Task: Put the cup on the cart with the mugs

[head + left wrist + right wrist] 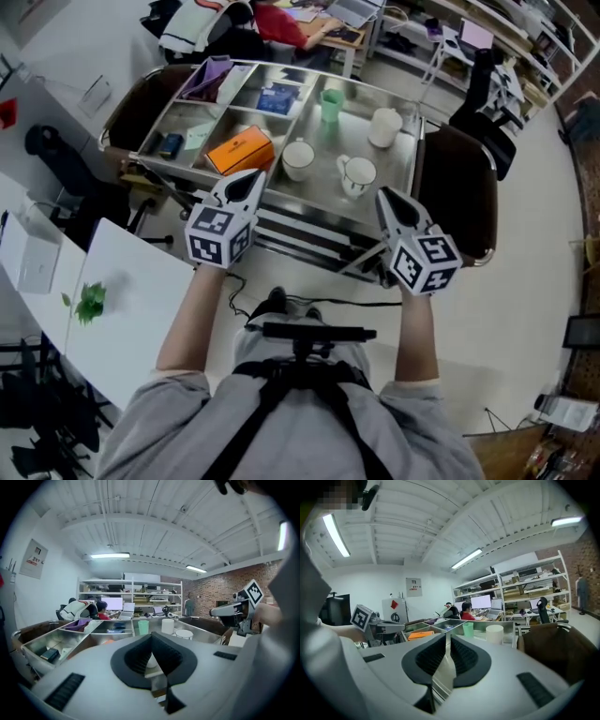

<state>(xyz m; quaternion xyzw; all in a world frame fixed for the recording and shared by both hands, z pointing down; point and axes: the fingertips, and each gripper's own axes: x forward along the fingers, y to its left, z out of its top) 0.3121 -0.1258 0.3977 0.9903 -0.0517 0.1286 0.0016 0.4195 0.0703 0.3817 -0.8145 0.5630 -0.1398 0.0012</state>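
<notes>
Grey shirt (281, 431): bottom centre of the head view, with black harness straps across it; both forearms reach up toward the grippers.
White table (141, 309): lower left, with a small green sprig (91, 302) lying on it.
Left gripper (251, 178): left of centre, over the near edge of the cart; jaws closed, tips meeting, gripping no object.
Right gripper (384, 194): right of centre, also at the cart's near edge; jaws closed tip to tip, likewise on no object.
Steel cart (319, 192): centre of the frame, with divided bins on its left half and an open tray on its right half.
Orange box (240, 150): in a left bin, just beyond the left gripper.
White mug (298, 157): on the open tray, just right of the orange box.
Second mug (356, 175): on the tray near the right gripper, handle showing.
White cup (384, 127): upright on the tray, beyond the second mug and near the right rim.
Green cup (331, 105): upright on the tray at the far side, left of the white cup.
Far bins: a dark small item (171, 143), a blue packet (277, 98) and a purple thing (208, 77).
Brown chairs: one against the cart's left end (141, 108), one at its right end (464, 183).
Background: a person in red (281, 23) at a desk, top of the frame.
</notes>
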